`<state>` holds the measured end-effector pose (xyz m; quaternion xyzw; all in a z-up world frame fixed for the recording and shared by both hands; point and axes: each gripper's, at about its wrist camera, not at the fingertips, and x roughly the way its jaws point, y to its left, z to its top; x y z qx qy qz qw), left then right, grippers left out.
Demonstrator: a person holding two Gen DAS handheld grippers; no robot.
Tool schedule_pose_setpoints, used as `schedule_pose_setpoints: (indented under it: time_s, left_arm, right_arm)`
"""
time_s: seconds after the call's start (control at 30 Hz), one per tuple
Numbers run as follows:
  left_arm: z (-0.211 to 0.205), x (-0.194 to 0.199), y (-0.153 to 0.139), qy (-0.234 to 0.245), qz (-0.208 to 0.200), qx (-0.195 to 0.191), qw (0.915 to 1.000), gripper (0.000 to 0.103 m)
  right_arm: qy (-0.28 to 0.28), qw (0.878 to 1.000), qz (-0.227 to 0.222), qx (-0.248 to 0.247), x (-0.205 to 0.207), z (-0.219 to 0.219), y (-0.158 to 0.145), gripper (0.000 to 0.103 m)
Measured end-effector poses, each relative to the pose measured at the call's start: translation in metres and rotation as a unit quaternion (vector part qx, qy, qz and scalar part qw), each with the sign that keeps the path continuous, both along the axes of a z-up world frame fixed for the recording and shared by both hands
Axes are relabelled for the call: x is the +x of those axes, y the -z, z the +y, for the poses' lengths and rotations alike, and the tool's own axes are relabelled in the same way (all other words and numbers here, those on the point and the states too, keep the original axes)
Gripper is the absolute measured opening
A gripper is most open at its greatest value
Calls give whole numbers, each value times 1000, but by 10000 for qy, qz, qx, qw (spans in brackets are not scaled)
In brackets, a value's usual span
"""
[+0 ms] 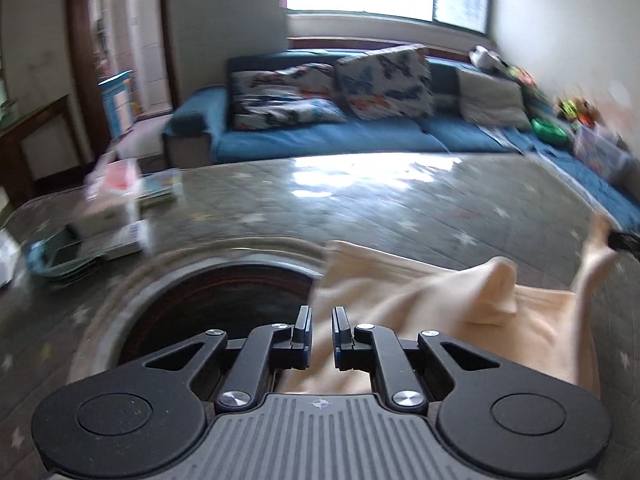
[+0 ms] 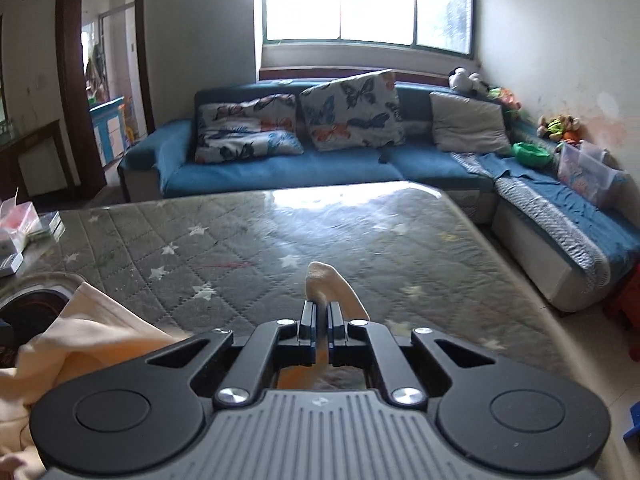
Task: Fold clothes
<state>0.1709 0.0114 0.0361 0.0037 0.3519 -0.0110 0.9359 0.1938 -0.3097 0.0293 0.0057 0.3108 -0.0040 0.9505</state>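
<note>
A cream garment (image 1: pixel 460 304) lies rumpled on the grey quilted table cover (image 1: pixel 400 208), partly over a round dark opening (image 1: pixel 224 300). My left gripper (image 1: pixel 321 320) is open, with the garment's edge just under and between its fingers. My right gripper (image 2: pixel 322 314) is shut on a corner of the cream garment (image 2: pixel 328 280), which sticks up past its fingertips. The rest of the garment (image 2: pixel 80 332) hangs to the lower left in the right wrist view. The right gripper's tip (image 1: pixel 622 240) shows at the far right of the left wrist view, lifting that corner.
A blue corner sofa (image 2: pixel 340 168) with butterfly cushions stands behind the table. Boxes and papers (image 1: pixel 112 216) sit on the table's left end. Toys and a clear bin (image 2: pixel 584 172) lie on the sofa's right arm. A red stool (image 2: pixel 628 304) is at the right.
</note>
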Motion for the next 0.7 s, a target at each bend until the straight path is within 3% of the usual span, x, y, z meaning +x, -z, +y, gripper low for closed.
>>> schedule_pose_setpoints:
  time_s: [0.1, 0.2, 0.5, 0.6, 0.67, 0.7]
  left_arm:
    - [23, -12, -6, -237, -35, -65, 9997, 11]
    - [27, -20, -9, -154, 4, -24, 9999, 12]
    - [-46, -17, 2, 943, 108, 322, 9950, 14]
    - [-70, -5, 8, 1205, 208, 395, 9917, 24]
    - [-84, 3, 11, 1360, 217, 459, 9894, 43]
    - [-91, 7, 13, 1420, 205, 503, 9884, 47]
  right_arm:
    - [105, 9999, -112, 27, -17, -11, -7, 4]
    - [176, 9996, -224, 34, -32, -20, -12, 4]
    - [403, 9988, -285, -29, -81, -47, -11, 4]
    - [606, 9980, -172, -11, -96, -61, -2, 4]
    - [780, 9969, -38, 54, -105, -72, 9, 4]
    - [847, 9964, 27, 77, -109, -76, 13, 4]
